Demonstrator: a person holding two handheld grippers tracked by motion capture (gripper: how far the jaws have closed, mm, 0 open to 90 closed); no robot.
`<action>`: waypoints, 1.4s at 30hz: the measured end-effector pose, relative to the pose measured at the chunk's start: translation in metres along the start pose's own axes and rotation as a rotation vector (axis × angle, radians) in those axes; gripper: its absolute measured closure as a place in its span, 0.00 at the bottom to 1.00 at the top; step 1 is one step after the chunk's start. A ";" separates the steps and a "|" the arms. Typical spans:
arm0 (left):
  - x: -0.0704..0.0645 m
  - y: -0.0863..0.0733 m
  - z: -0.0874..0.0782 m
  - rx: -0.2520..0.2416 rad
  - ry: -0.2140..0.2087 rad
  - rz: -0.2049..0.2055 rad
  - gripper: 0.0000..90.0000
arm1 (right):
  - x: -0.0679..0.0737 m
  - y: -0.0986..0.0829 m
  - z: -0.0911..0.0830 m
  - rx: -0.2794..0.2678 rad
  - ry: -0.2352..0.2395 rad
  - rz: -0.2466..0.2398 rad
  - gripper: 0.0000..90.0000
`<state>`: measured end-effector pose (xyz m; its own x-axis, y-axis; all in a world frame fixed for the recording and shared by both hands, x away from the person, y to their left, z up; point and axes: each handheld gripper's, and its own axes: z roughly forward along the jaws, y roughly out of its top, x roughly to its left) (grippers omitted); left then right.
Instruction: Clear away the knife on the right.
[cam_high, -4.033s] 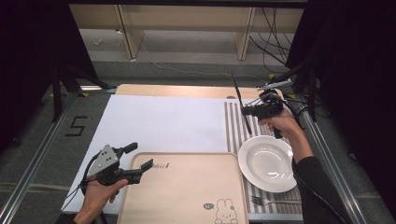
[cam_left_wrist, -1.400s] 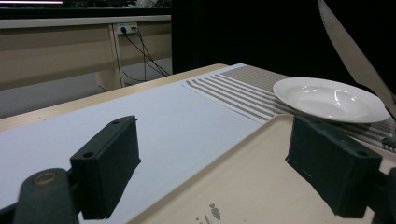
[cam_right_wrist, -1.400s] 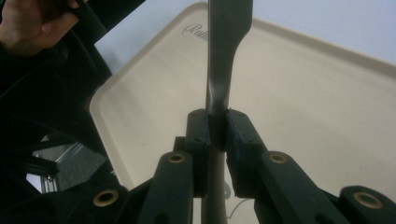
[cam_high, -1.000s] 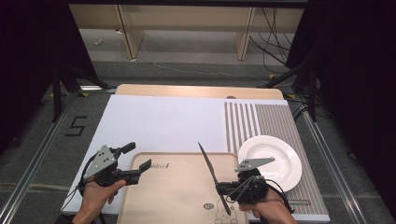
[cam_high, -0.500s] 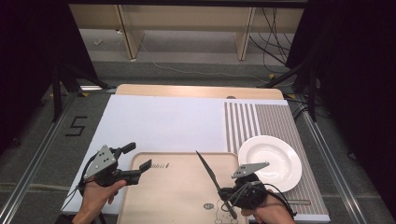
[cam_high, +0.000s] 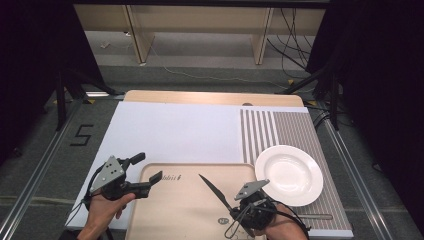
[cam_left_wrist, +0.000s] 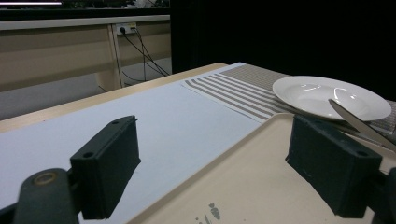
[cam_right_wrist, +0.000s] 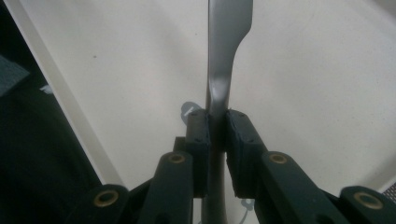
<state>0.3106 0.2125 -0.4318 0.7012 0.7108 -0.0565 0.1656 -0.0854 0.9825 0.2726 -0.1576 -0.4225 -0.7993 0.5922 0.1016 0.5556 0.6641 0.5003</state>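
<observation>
White paper sheet and a striped mat cover the table, with a beige wooden tray at my edge and a white plate on the mat just beside it. Over the tray's left corner my left gripper hangs with its jaws wide apart, gripping nothing. My right gripper has its jaws clamped on the handle of a table knife, blade pointing away above the tray.
</observation>
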 end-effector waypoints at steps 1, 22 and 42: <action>0.000 0.000 0.000 0.002 0.000 0.000 0.18 | 0.002 0.001 0.001 0.017 -0.016 -0.005 0.90; -0.001 0.000 0.000 0.012 -0.001 0.009 0.18 | 0.001 0.009 0.030 0.120 0.021 -0.008 0.89; -0.002 0.000 0.001 0.019 -0.013 0.016 0.18 | -0.002 0.013 0.031 -0.029 0.054 0.024 0.48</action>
<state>0.3093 0.2104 -0.4318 0.7128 0.7001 -0.0430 0.1669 -0.1098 0.9798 0.2887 -0.1359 -0.4428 -0.7972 0.5820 0.1601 0.5689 0.6357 0.5218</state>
